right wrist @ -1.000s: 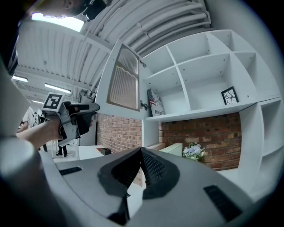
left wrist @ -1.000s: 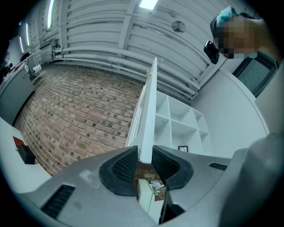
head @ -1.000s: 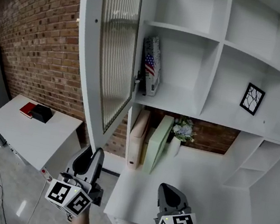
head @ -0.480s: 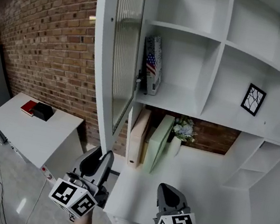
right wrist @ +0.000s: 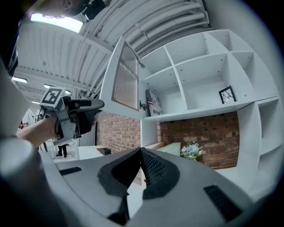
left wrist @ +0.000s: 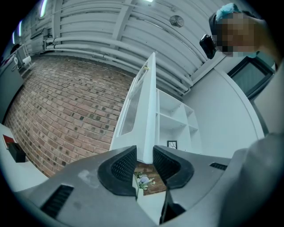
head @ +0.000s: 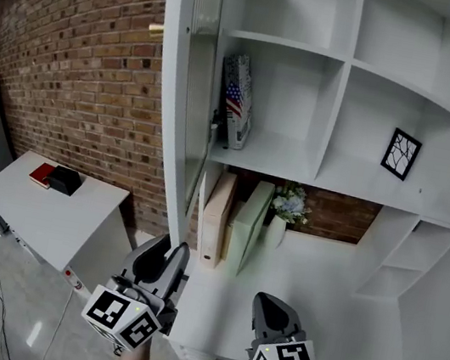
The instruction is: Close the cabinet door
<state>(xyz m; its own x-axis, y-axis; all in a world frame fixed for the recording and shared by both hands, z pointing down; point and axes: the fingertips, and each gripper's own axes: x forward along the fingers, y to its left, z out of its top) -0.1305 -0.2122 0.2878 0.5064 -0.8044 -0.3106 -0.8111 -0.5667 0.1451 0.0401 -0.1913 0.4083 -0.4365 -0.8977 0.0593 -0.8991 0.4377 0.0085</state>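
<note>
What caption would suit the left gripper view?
Left gripper, fingers just opening, the edge of the white cabinet door between them, brick wall behind.

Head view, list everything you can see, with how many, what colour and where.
shelf unit: one, white, centre and right
cabinet door: one, white with ribbed glass, partly open, on its left side
flag-print box: one, grey, shelf behind door
picture frame: one, black, right shelf
binders: two, beige and pale green, upright on desk
flowers: one bunch, whitish, beside green binder
side table: one, white, lower left
brick wall: one, red-brown, left
left tongs: one, grey, jaws just opening, door's lower corner between them
right tongs: one, grey, shut, empty
</note>
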